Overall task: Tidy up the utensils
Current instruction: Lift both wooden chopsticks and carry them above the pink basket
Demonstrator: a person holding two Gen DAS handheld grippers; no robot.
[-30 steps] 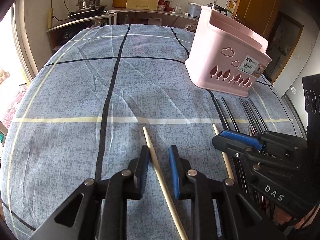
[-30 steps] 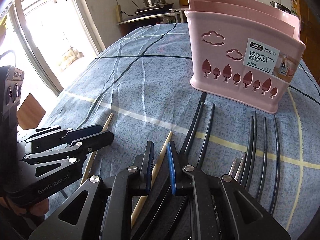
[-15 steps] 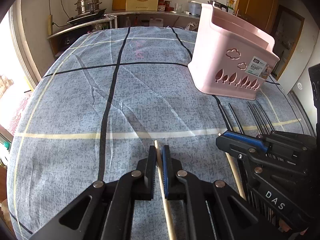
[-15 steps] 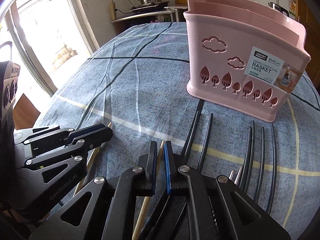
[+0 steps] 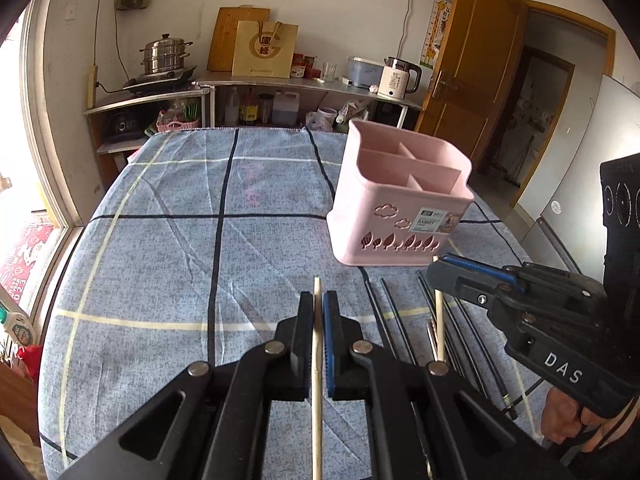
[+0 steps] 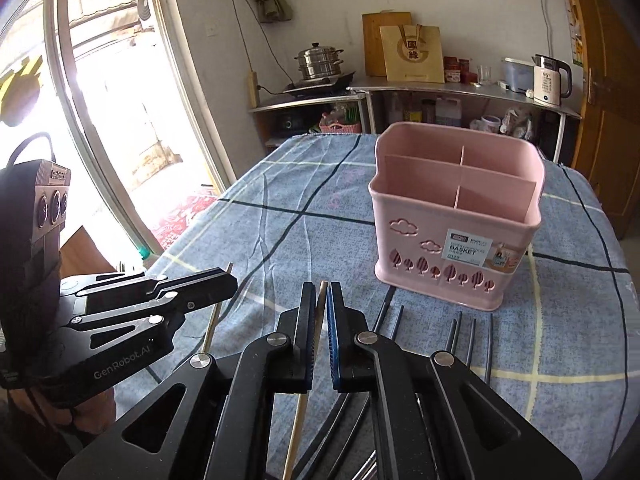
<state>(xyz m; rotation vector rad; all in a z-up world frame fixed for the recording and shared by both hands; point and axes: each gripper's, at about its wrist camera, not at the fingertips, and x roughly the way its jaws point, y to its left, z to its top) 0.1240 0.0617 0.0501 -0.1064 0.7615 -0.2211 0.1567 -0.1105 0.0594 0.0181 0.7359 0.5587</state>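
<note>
My left gripper (image 5: 318,300) is shut on a wooden chopstick (image 5: 317,400), held above the blue checked tablecloth. My right gripper (image 6: 322,292) is shut on a second wooden chopstick (image 6: 302,408), also lifted. Each gripper shows in the other's view: the right one (image 5: 434,270) with its chopstick (image 5: 439,320), the left one (image 6: 230,278) with its chopstick (image 6: 212,326). The pink divided basket (image 5: 400,216) stands ahead, open-topped and empty, and also shows in the right wrist view (image 6: 452,216). Several black chopsticks (image 5: 400,320) lie on the cloth in front of the basket, also in the right wrist view (image 6: 460,332).
The table's far edge meets a shelf with a steamer pot (image 5: 166,54), a paper bag (image 5: 264,50) and a kettle (image 5: 398,78). A window (image 6: 100,100) is on the left, a wooden door (image 5: 476,60) on the right.
Both grippers closed on their wooden chopsticks and lifted them off the cloth. Both views rose, so the basket's top and compartments now show.
</note>
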